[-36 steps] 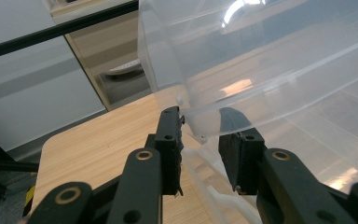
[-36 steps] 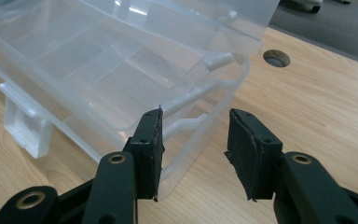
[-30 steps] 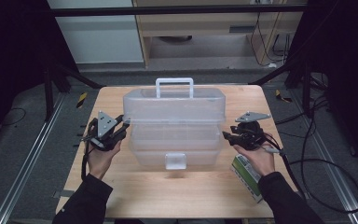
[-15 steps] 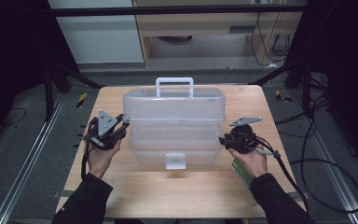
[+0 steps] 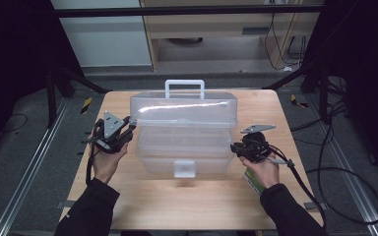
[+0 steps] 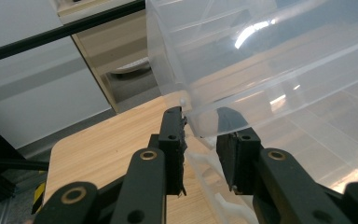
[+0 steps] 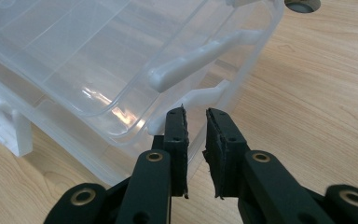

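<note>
Left gripper (image 6: 200, 140) seemingly nips box (image 5: 184, 132) rim; contact blurred.

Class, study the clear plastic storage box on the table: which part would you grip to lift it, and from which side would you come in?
Grip the white carry handle on the clear box, coming straight down from above. It stands upright at the middle of the lid, a thin bar with a gap beneath for fingers. The walls look wide and smooth, so end grips seem likelier to slip.

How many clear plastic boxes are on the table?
1: the clear plastic box sits mid-table between the left gripper and right gripper; none seems hidden.
</note>
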`<state>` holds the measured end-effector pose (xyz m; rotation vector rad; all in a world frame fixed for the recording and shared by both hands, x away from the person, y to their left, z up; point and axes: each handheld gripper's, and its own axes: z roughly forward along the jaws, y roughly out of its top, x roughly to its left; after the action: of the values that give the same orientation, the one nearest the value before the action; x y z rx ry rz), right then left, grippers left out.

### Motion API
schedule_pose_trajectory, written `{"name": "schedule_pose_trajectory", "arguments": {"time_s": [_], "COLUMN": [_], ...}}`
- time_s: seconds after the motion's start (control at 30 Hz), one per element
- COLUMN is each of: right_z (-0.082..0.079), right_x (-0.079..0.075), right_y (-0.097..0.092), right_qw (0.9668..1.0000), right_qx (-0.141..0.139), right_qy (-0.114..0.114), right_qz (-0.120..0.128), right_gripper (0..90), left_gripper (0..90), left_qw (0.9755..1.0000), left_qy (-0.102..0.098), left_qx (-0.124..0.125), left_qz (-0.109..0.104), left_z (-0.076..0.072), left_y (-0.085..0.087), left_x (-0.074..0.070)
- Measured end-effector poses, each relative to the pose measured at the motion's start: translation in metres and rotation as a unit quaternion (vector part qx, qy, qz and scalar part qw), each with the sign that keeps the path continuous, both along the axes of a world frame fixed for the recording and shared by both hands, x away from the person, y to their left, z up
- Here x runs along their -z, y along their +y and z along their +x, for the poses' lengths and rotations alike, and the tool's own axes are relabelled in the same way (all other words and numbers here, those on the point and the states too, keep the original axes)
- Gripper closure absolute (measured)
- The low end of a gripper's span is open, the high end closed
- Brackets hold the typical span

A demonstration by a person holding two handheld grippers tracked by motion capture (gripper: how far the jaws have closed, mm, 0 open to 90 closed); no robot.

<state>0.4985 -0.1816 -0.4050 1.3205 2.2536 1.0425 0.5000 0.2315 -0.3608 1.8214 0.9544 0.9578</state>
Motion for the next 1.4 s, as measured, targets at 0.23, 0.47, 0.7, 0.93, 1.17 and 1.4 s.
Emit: {"name": "schedule_pose_trajectory", "arguments": {"time_s": [0.23,0.47,0.7,0.93,1.17,1.4], "right_z": [-0.001,-0.002,-0.004,-0.005,-0.006,-0.006], "right_x": [0.0,0.001,0.002,0.002,0.003,0.003], "right_y": [0.0,0.002,0.003,0.004,0.005,0.005], "right_qw": [1.0,0.9998,0.9995,0.9994,0.9994,0.9993], "right_qx": [0.006,0.018,0.027,0.031,0.034,0.035], "right_qy": [0.002,0.002,-0.003,-0.006,-0.011,-0.01], "right_qz": [0.004,0.01,0.012,0.01,0.006,0.006], "right_gripper": [78.9,79.2,79.6,79.7,80.0,80.0], "left_gripper": [71.1,71.3,71.5,72.1,73.5,74.8], "left_qw": [1.0,0.9999,0.9999,0.9997,0.9996,0.9996], "left_qy": [-0.002,-0.006,-0.008,-0.01,-0.011,-0.011], "left_qx": [-0.003,-0.008,-0.012,-0.022,-0.027,-0.026], "left_qz": [0.001,-0.005,-0.001,-0.001,0.005,0.0], "left_z": [0.005,0.011,0.016,0.021,0.029,0.035], "left_y": [-0.001,-0.001,-0.003,-0.005,-0.007,-0.008], "left_x": [-0.004,-0.006,-0.011,-0.017,-0.024,-0.028]}}
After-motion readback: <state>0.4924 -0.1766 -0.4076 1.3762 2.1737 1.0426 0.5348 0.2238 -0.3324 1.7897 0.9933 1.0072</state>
